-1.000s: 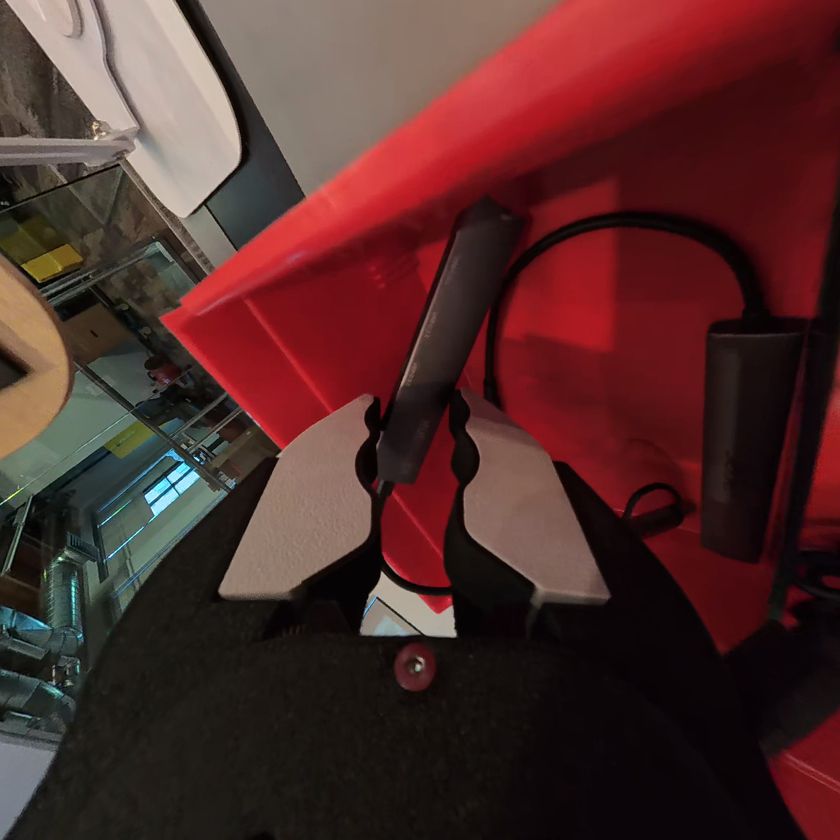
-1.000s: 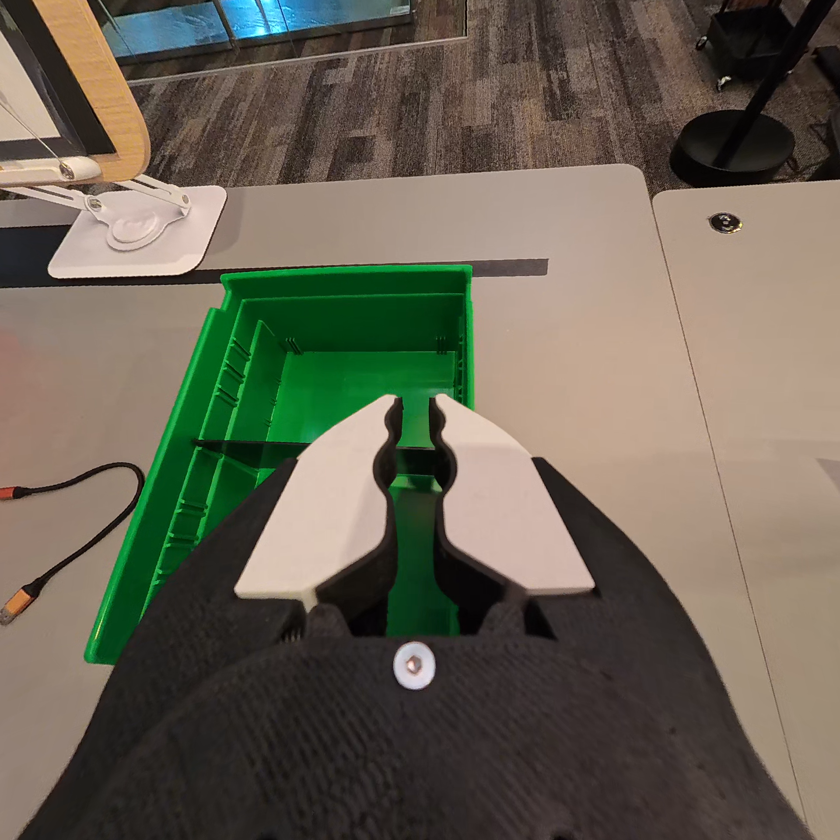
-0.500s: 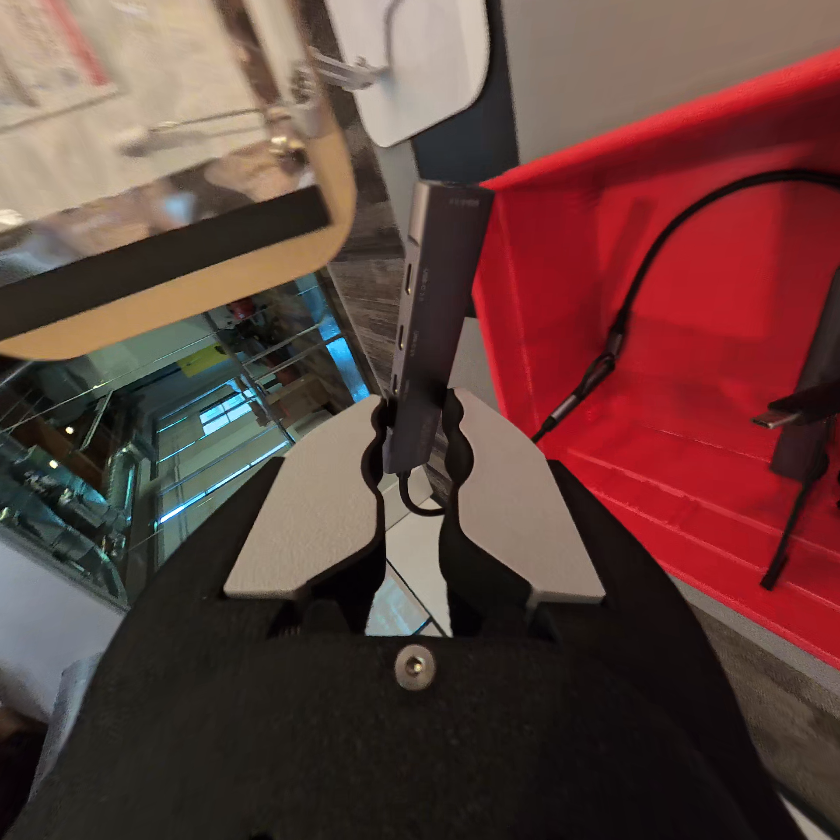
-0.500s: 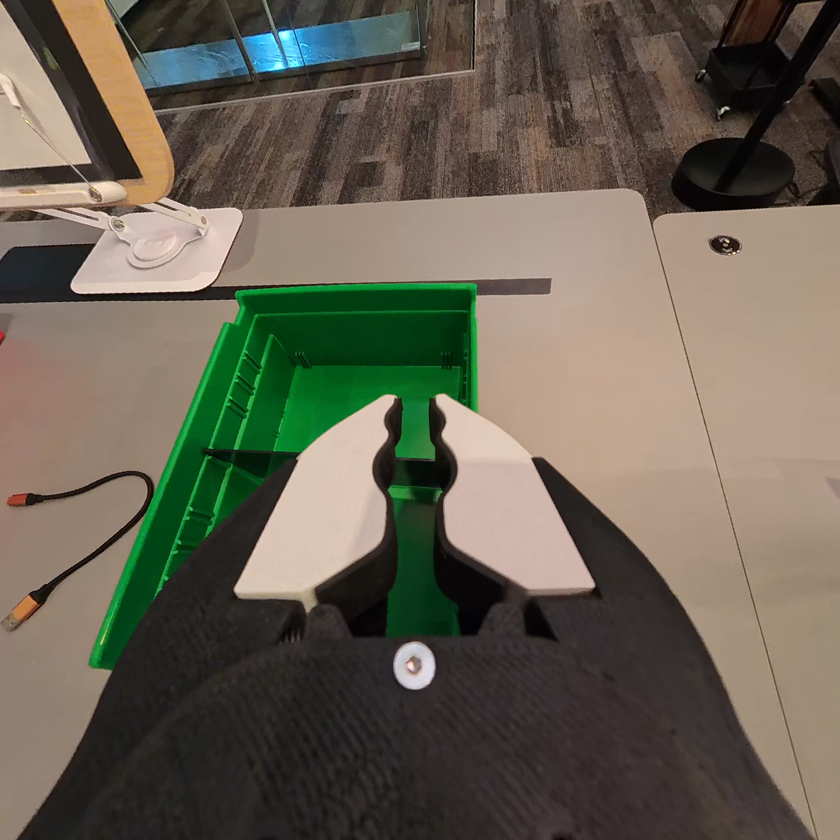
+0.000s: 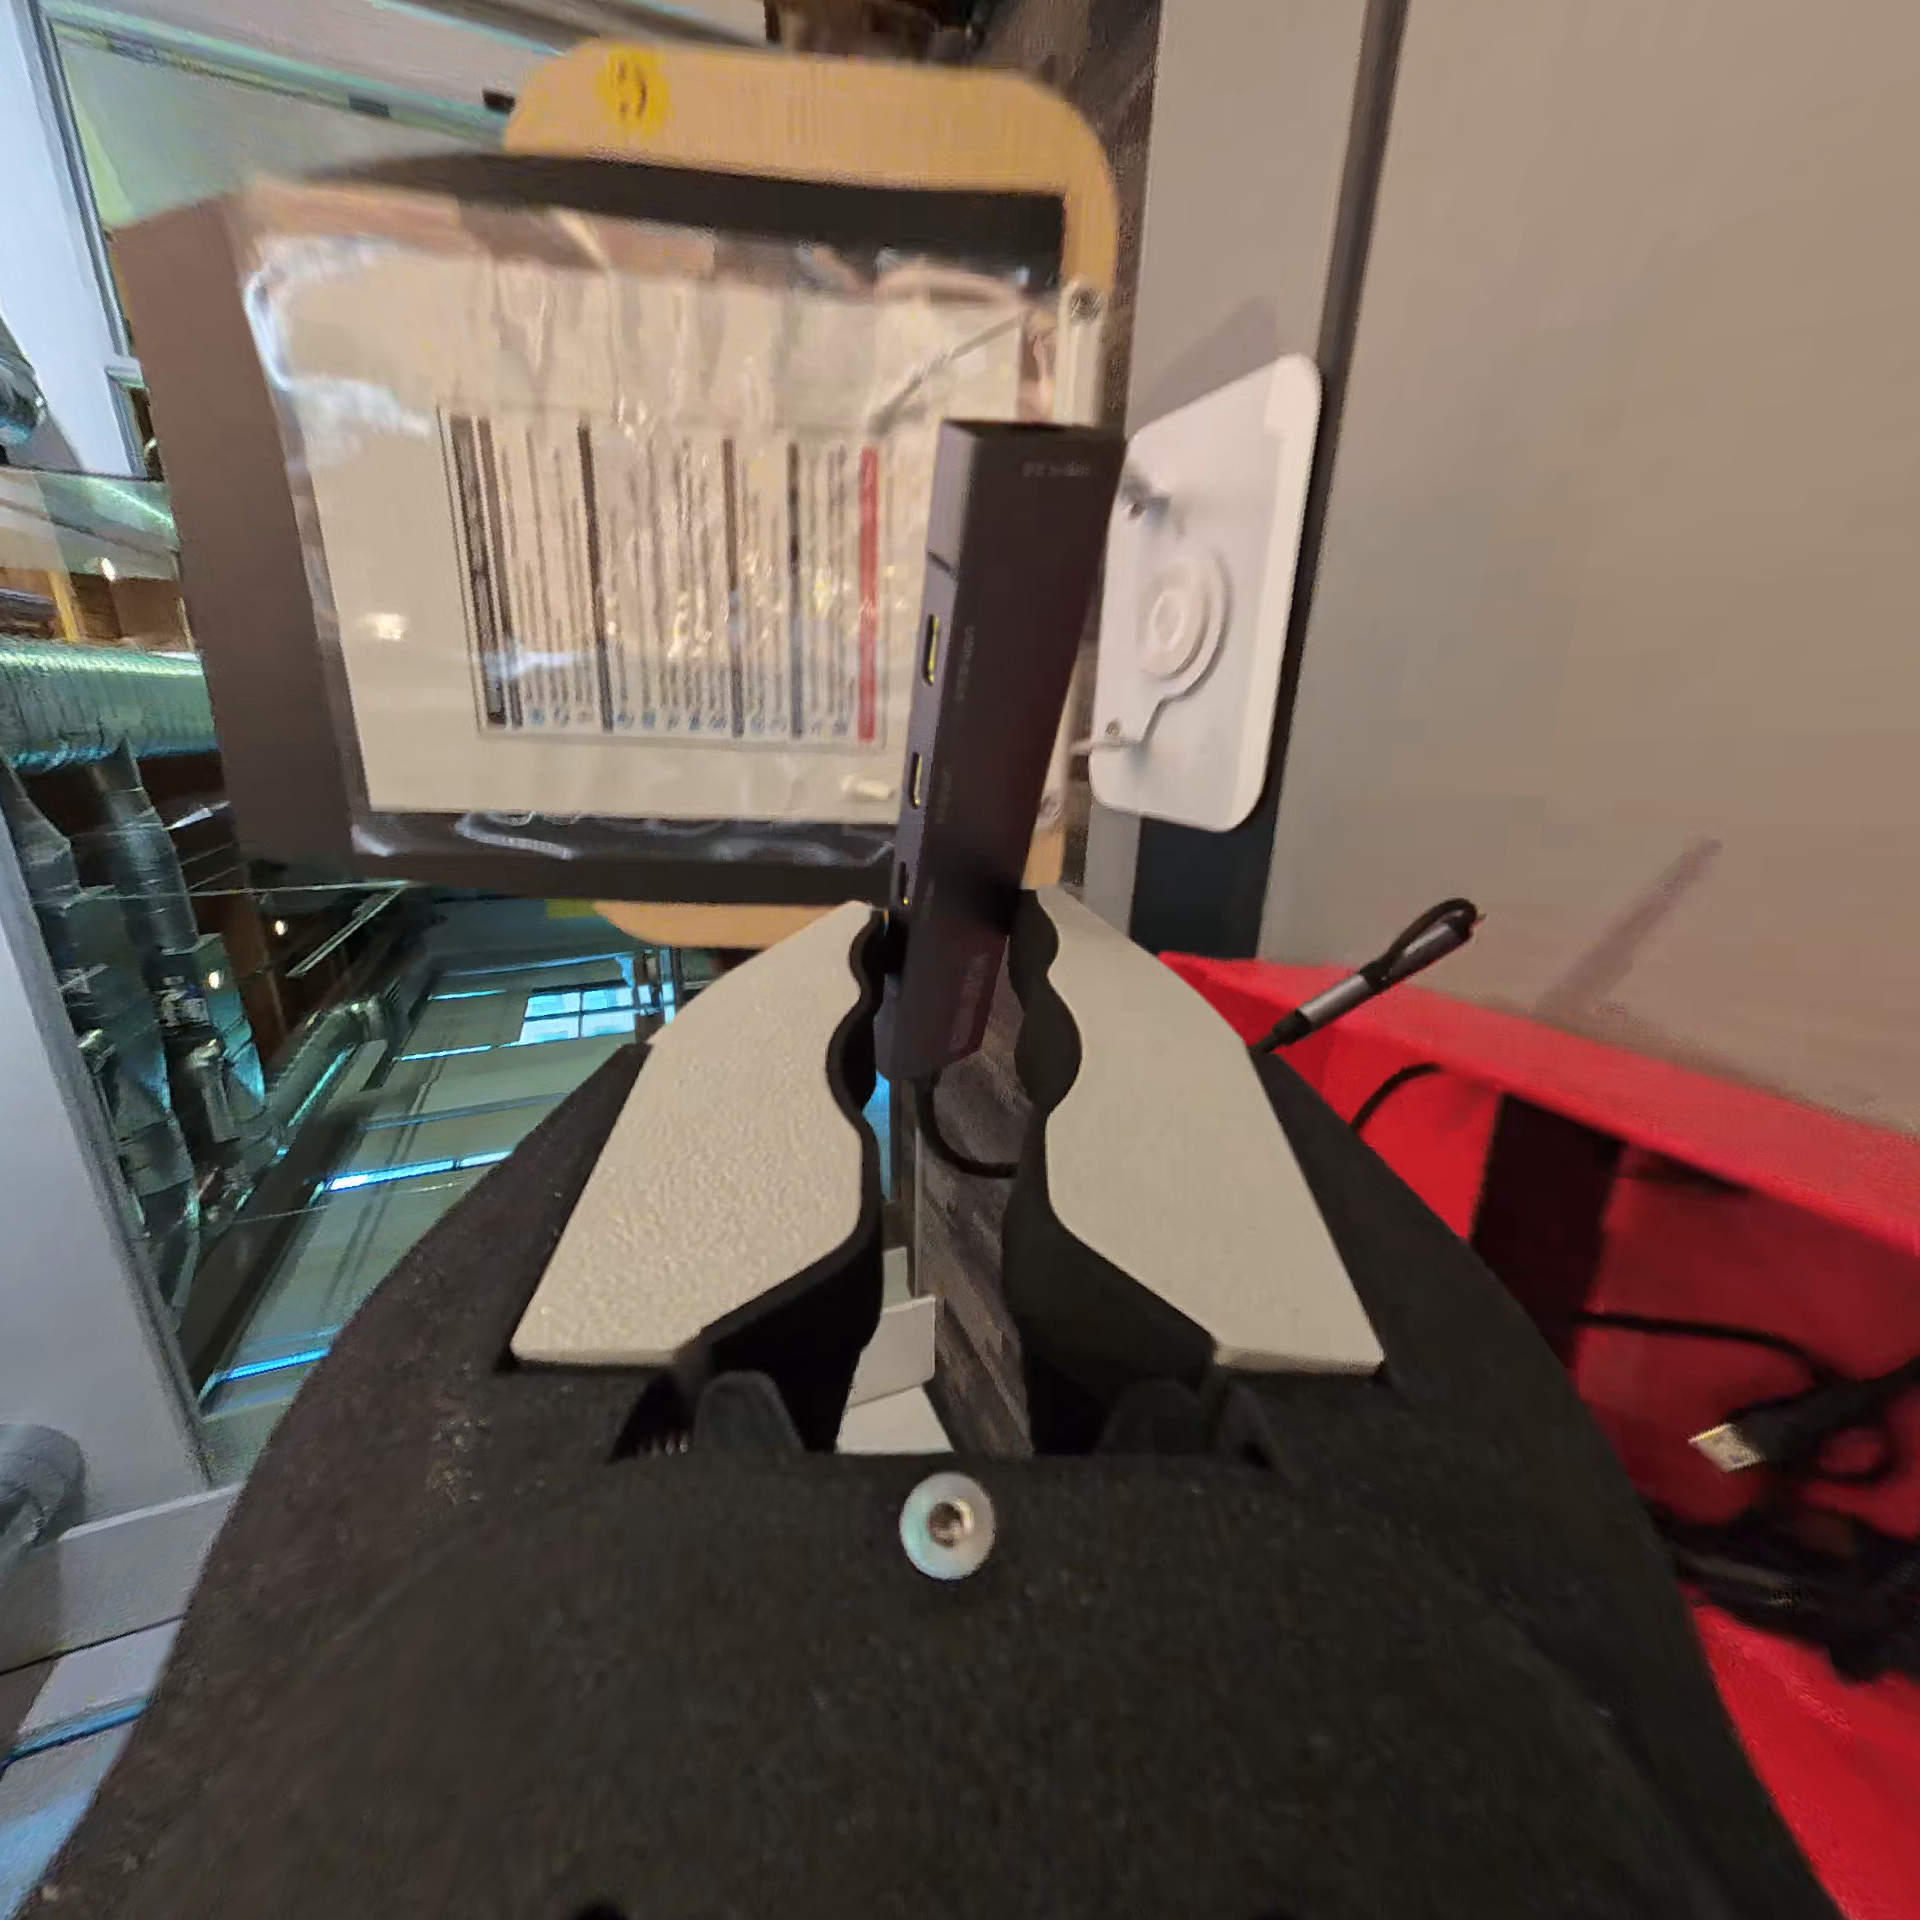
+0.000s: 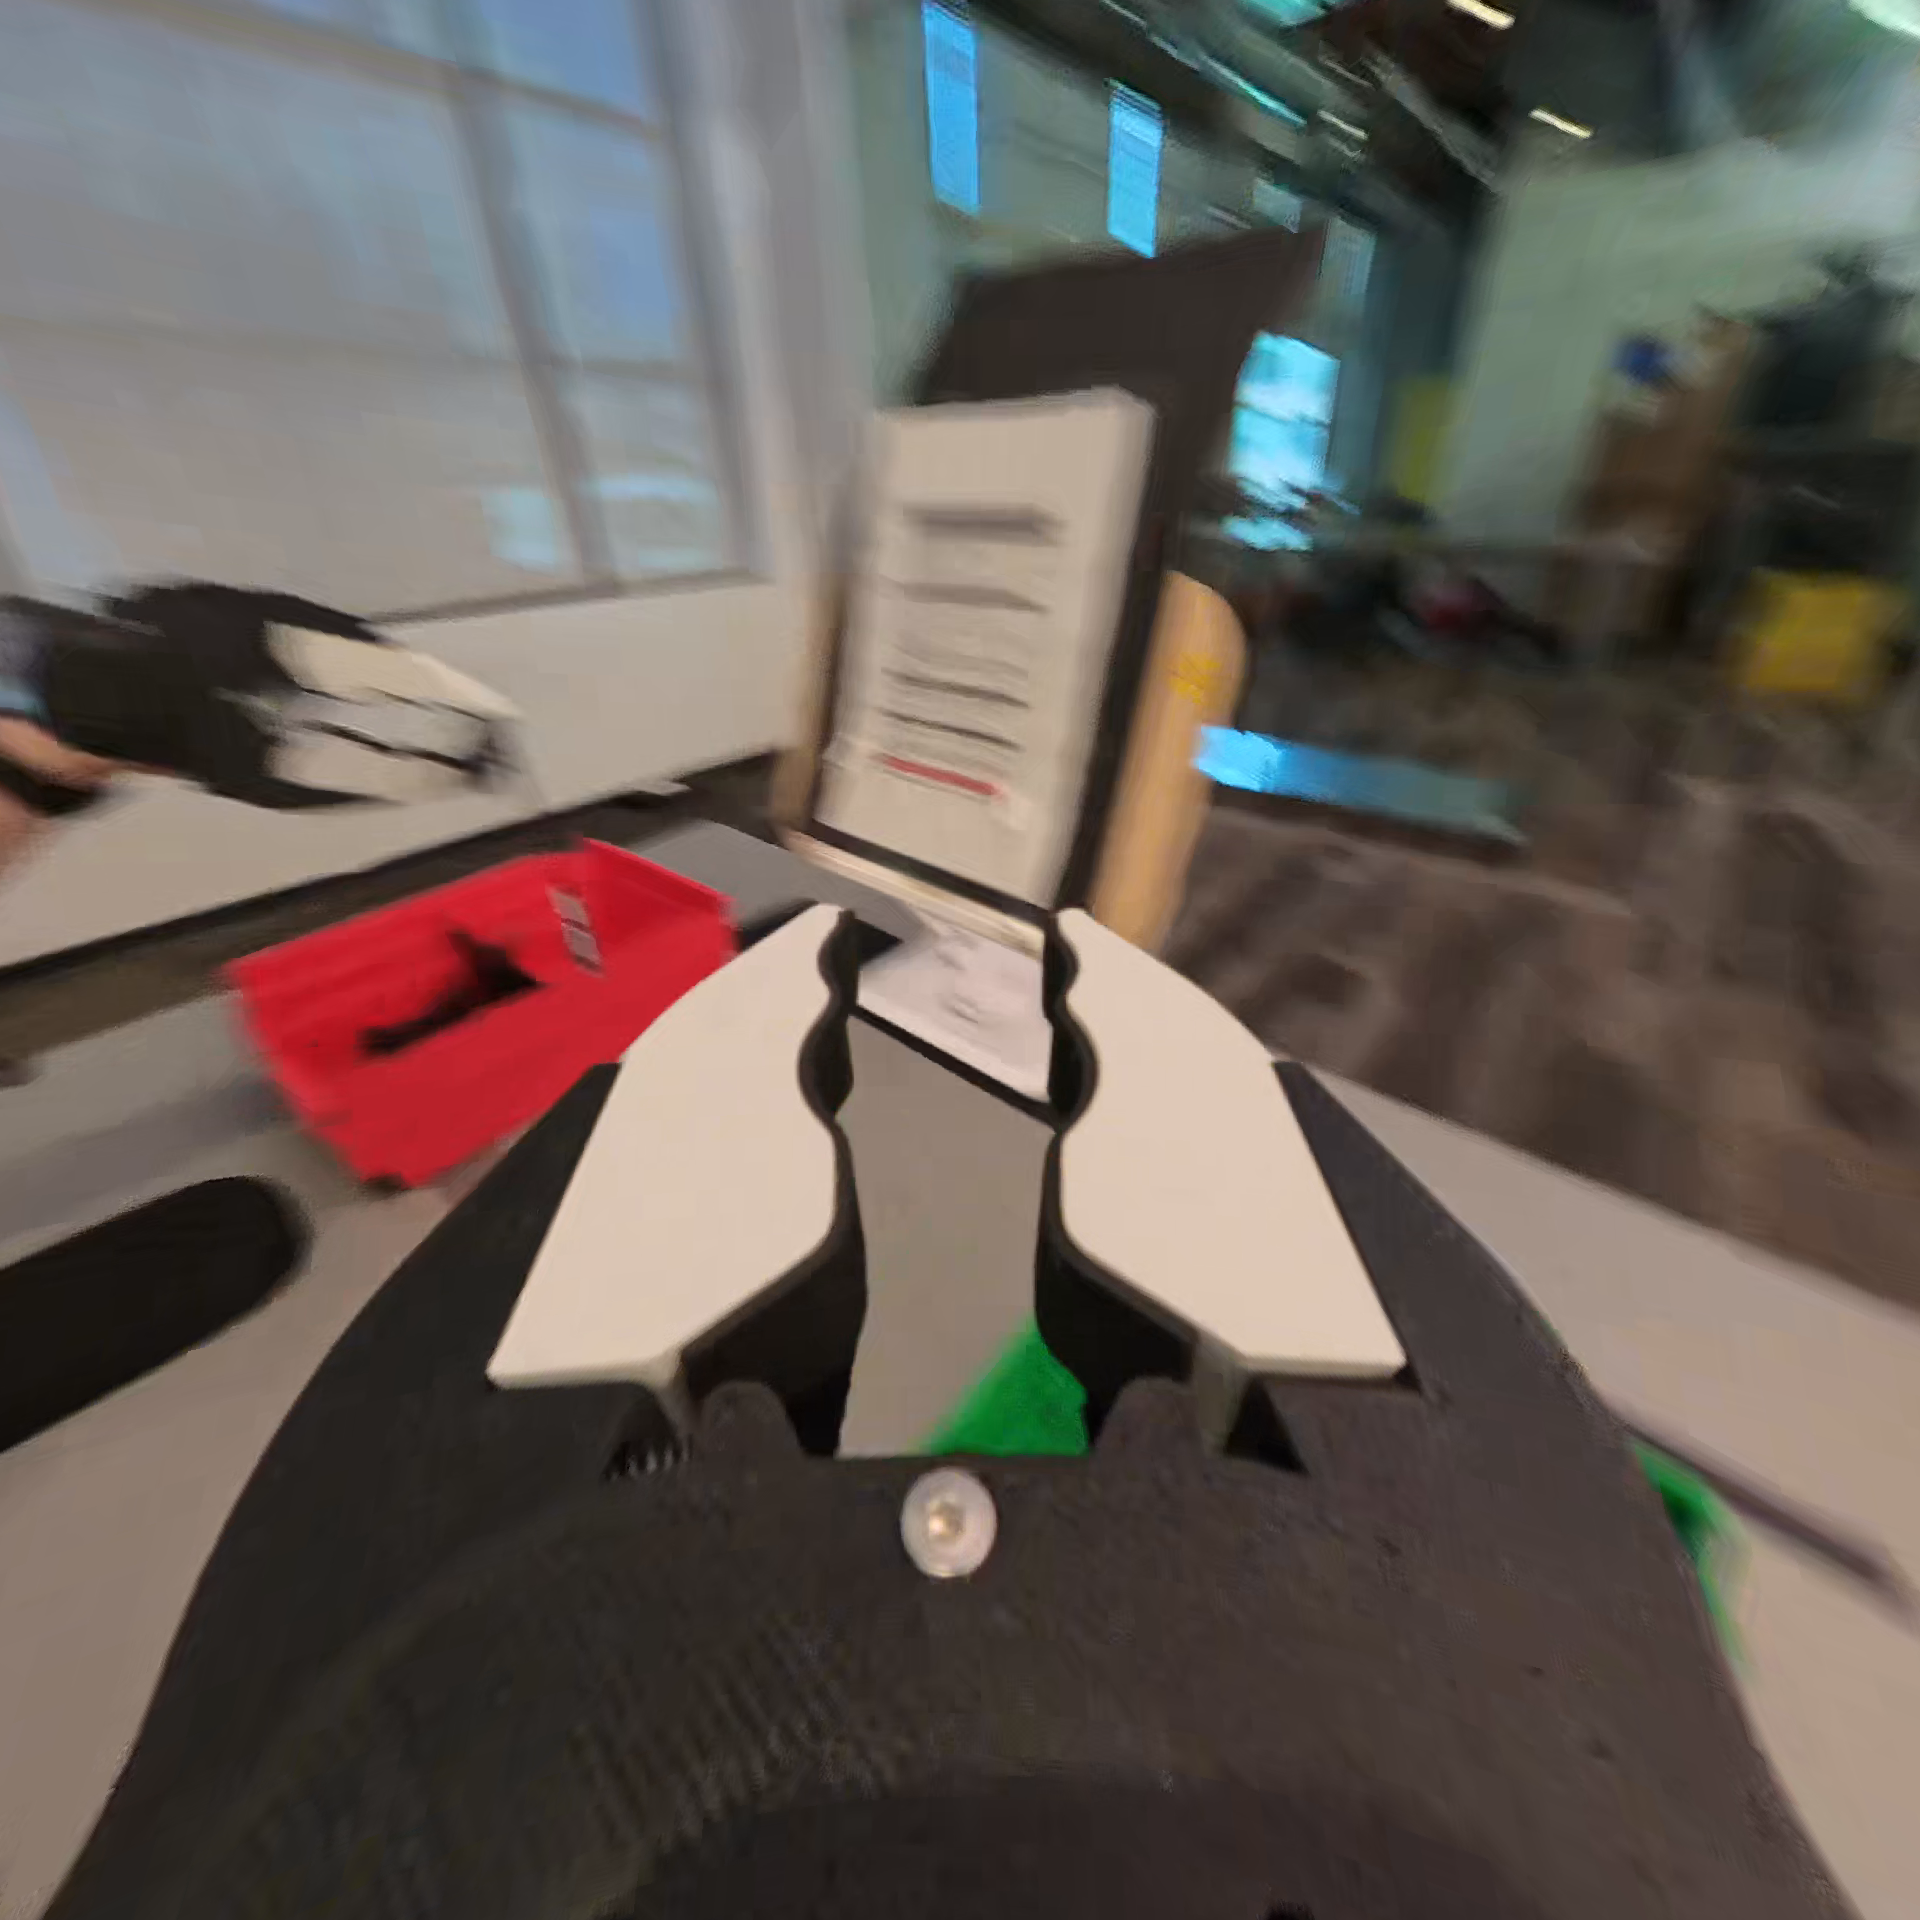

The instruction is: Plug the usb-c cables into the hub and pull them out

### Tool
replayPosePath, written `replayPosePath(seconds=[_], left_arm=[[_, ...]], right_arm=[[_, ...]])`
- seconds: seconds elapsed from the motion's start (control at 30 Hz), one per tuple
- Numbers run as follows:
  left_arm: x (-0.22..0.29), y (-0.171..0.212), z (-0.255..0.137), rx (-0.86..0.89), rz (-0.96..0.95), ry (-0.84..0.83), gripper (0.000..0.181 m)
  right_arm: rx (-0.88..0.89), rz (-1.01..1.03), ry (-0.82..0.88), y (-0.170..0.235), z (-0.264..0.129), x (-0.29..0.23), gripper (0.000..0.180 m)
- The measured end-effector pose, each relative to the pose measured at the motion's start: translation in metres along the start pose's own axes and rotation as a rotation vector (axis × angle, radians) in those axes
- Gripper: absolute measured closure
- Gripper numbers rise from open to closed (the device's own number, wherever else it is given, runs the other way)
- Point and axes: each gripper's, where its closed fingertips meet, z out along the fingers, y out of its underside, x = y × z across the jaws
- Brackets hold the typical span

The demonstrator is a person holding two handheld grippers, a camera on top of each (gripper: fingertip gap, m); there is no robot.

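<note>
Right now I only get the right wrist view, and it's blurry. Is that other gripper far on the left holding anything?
Observer: Yes. The left gripper is shut on the lower end of a dark grey hub, which it holds upright.
Operator: Is anything plugged into it?
Observer: No. The ports along its side are empty.
Operator: What is in the red bin?
Observer: The red bin holds a black cable with a bare silver plug.
</note>
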Motion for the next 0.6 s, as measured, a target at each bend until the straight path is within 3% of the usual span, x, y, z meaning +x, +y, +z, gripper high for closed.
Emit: replayPosePath(seconds=[0.1,0.23,0.43,0.47,0.6], left_arm=[[0.024,-0.034,-0.004,0.020,0.005,-0.032,0.159],[0.046,-0.065,-0.004,0.040,-0.026,-0.042,0.159],[0.053,-0.078,-0.001,0.053,-0.092,-0.032,0.159],[0.055,-0.079,-0.001,0.059,-0.105,-0.016,0.159],[0.058,-0.082,-0.005,0.115,-0.139,0.002,0.160]], right_arm=[[0.052,-0.060,-0.327,-0.014,0.049,-0.088,0.135],[-0.112,-0.096,-0.590,0.027,0.107,-0.173,0.129],[-0.340,-0.249,-0.562,0.101,0.163,-0.194,0.137],[-0.330,-0.265,-0.550,0.104,0.168,-0.193,0.148],[-0.294,-0.342,-0.540,0.104,0.170,-0.187,0.161]])
